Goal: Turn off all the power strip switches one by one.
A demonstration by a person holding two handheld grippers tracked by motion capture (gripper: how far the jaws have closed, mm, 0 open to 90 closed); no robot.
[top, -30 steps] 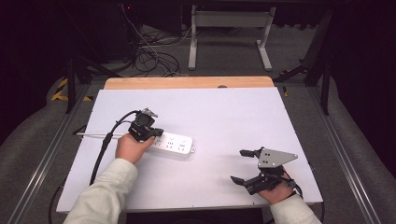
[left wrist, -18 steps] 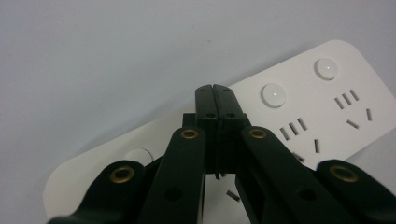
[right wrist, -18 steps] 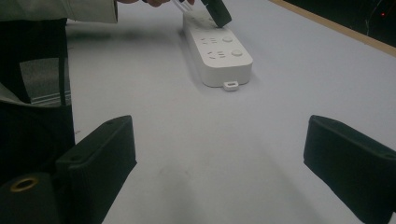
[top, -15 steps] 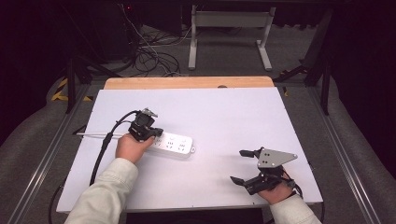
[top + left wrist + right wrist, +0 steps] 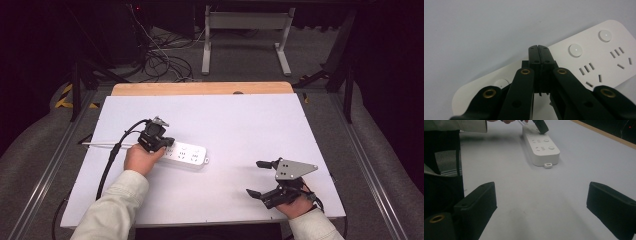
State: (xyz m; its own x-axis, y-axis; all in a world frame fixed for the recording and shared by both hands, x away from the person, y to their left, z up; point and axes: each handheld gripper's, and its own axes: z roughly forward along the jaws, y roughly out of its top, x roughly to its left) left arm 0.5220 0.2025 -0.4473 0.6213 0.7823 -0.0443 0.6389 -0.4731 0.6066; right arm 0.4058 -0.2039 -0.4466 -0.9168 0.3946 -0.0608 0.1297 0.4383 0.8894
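Power strip [image 5: 184, 154]: white, three sockets each with a round button, lay flat on the white counter [image 5: 240, 120], left of centre. Long axis ran left to right across the counter, slightly angled, far end toward the middle. Small tab at the free end, seen in the right gripper view.

Left tongs [image 5: 167, 142]: black, held in the left hand [image 5: 141, 158], cable [image 5: 112, 155] trailing back off the near-left edge. Jaws pressed together with nothing between them, as seen in the left gripper view [image 5: 539, 53]. Tip positioned over the strip's left portion, between two round buttons; contact with the casing likely, not certain. Nearer of the two tongs to the strip by far.

Right tongs [image 5: 259, 178]: black, grey three-cornered plate on top, held in the right hand [image 5: 294, 206] at the near-right corner of the counter. Jaws set wide apart, empty. Pointed leftward toward the strip; strip lay well apart from them, ahead and to the left, its short end facing them in the right gripper view [image 5: 541, 143].

Judgement: closed left tip probably meant for pressing a button; any next move hinged on shifting along the strip's long axis to reach one.

Containers: none on the counter.

Surroundings: wooden strip [image 5: 200, 88] along the counter's far edge, cables and a metal stand on the floor beyond.
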